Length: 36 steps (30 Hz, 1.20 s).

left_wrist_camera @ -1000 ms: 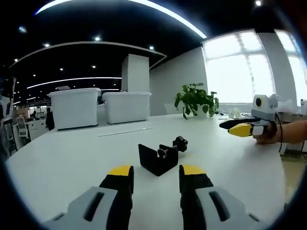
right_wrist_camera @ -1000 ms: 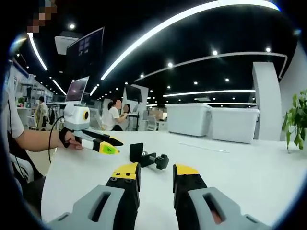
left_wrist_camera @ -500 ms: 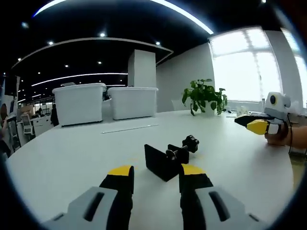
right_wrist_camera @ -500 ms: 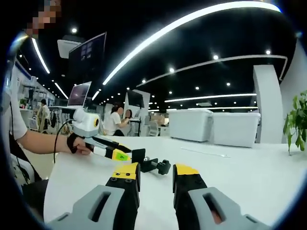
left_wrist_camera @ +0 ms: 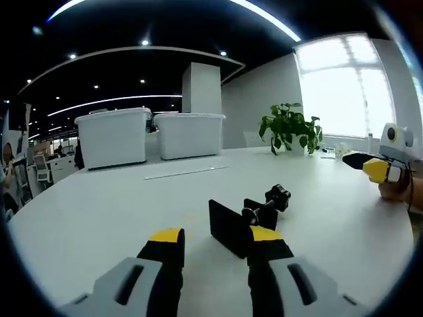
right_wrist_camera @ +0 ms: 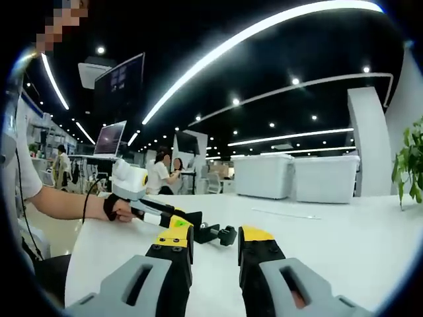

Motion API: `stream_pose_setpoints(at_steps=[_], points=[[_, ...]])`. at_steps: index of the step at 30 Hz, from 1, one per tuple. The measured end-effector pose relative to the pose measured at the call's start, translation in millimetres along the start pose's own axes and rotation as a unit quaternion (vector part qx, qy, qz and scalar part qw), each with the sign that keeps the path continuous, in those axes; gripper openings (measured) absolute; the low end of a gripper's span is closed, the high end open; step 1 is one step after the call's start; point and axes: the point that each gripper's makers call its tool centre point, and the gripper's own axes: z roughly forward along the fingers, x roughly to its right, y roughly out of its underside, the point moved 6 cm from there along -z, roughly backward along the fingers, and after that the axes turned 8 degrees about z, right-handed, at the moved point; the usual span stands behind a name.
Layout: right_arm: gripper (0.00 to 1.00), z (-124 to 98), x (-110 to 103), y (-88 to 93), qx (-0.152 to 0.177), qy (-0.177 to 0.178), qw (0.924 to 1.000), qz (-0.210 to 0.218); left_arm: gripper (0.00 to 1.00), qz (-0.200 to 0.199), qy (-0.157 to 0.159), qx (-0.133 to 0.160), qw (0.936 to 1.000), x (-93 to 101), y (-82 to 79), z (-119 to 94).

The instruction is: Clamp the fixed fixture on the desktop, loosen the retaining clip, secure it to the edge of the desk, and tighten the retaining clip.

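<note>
The black clamp fixture point(left_wrist_camera: 232, 225) lies on the white table point(left_wrist_camera: 99, 211), its screw knob point(left_wrist_camera: 279, 196) pointing to the far right. My left gripper point(left_wrist_camera: 215, 236) is open, and the clamp's flat plate sits just ahead of its right jaw, not gripped. In the right gripper view the left gripper point(right_wrist_camera: 176, 220), held by a hand point(right_wrist_camera: 121, 209), reaches in from the left right up to the clamp point(right_wrist_camera: 210, 231). My right gripper point(right_wrist_camera: 215, 236) is open, low over the table, short of the clamp. It also hovers at the far right point(left_wrist_camera: 371, 164) of the left gripper view.
Two white bins point(left_wrist_camera: 149, 134) and a potted plant point(left_wrist_camera: 289, 127) stand at the table's far side, with a thin strip point(left_wrist_camera: 187, 172) lying before them. The table edge point(right_wrist_camera: 76, 241) curves at the left. Several people sit at desks point(right_wrist_camera: 158, 177) beyond.
My left gripper has moved forward to the clamp, which now looms larger by its right jaw. The right gripper has held about the same place.
</note>
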Motion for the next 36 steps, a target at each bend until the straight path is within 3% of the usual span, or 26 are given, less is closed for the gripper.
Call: stream_pose_setpoints(at_steps=[6, 12, 19, 29, 36], points=[[0.26, 0, 0, -0.5, 0.001, 0.001, 1.0000, -0.004, 0.41, 0.009, -0.004, -0.005, 0.9999, -0.2, 1.5, 3], [0.26, 0, -1, -0.2, 0.000, 0.000, 1.0000, -0.006, 0.40, 0.005, -0.033, -0.010, 0.9994, -10.9, 2.8, 6], [0.26, -1, 0, -0.3, 0.000, 0.002, 0.9999, -0.012, 0.39, 0.006, -0.046, -0.013, 0.9988, -18.1, 2.1, 20], [0.26, -2, 0, -0.4, 0.000, 0.003, 0.9999, -0.012, 0.39, 0.007, -0.056, -0.015, 0.9983, -22.4, 2.0, 27], [0.26, -2, 2, -0.7, 0.001, 0.008, 0.9999, -0.009, 0.38, 0.022, -0.046, -0.014, 0.9986, -27.3, 0.3, 49]])
